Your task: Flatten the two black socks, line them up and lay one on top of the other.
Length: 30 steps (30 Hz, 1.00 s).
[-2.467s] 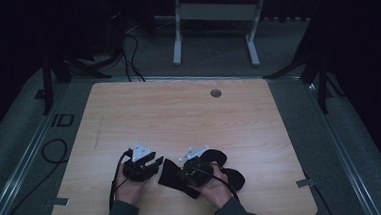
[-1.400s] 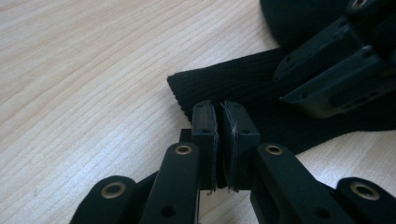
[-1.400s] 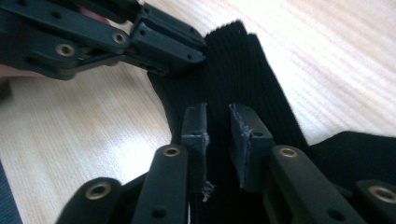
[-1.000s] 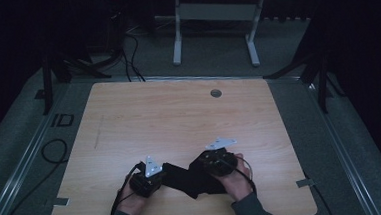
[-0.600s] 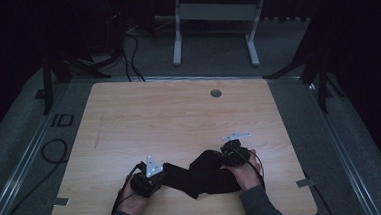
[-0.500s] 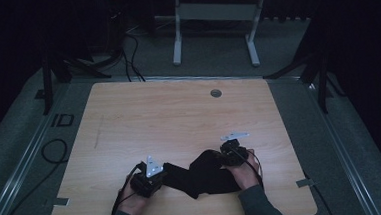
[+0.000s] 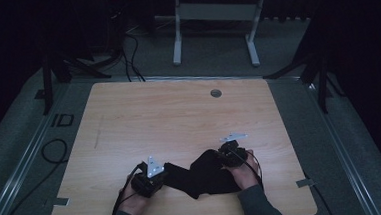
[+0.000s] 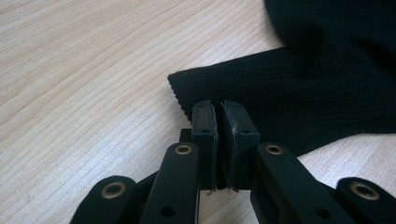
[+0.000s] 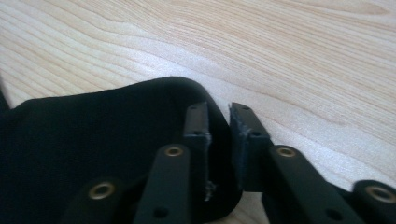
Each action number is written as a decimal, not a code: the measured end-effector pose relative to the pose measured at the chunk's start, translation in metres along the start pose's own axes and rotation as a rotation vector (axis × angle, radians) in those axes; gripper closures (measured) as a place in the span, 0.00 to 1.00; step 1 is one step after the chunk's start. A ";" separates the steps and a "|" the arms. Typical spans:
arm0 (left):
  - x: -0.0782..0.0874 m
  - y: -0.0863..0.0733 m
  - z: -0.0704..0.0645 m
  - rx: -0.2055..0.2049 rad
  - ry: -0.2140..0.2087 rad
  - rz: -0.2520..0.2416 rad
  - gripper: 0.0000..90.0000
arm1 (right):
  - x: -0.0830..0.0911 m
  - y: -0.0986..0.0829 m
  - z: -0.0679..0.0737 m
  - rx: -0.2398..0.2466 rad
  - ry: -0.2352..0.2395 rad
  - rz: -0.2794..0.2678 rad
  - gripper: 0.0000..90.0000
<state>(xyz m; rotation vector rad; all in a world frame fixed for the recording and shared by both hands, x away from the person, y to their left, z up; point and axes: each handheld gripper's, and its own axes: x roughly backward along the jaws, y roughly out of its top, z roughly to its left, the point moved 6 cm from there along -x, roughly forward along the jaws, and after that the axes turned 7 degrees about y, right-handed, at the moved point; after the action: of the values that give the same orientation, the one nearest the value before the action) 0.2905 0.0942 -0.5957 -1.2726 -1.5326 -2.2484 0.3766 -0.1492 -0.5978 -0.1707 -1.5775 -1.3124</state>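
Cloth, black and knitted, lying crumpled on wooden counter near its front edge, stretched between both tools. Left tool low at cloth's left end, held in left hand; seen in left gripper view as left tool with jaws pressed together on ribbed edge of cloth, a thin fold pinched between pads. Right tool at cloth's right upper corner, held in right hand; seen in right gripper view as right tool with jaws slightly apart, a rounded hem of cloth sitting between them, left jaw over fabric, right jaw over bare wood; firm clamping not evident, a gap visible beside right pad. Cloth resting flat on counter, sagging in a dark band from one tool to other. Grommet set in counter far side, well apart from cloth. Cable looping on floor left of counter. Desk frame standing beyond, in dim background.
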 end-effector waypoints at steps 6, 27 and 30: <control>0.000 0.000 0.000 0.001 -0.002 -0.001 0.94 | 0.000 0.000 0.002 0.000 0.004 0.000 0.94; 0.000 0.000 0.000 0.010 -0.007 -0.002 0.93 | 0.036 0.009 0.016 0.016 0.031 -0.048 0.95; 0.000 0.000 0.001 0.014 -0.011 -0.003 0.93 | 0.045 0.012 0.022 0.036 0.035 -0.057 0.96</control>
<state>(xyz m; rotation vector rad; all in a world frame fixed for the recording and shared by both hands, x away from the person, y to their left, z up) 0.2911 0.0946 -0.5960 -1.2810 -1.5525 -2.2326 0.3510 -0.1484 -0.5531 -0.0805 -1.5848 -1.3232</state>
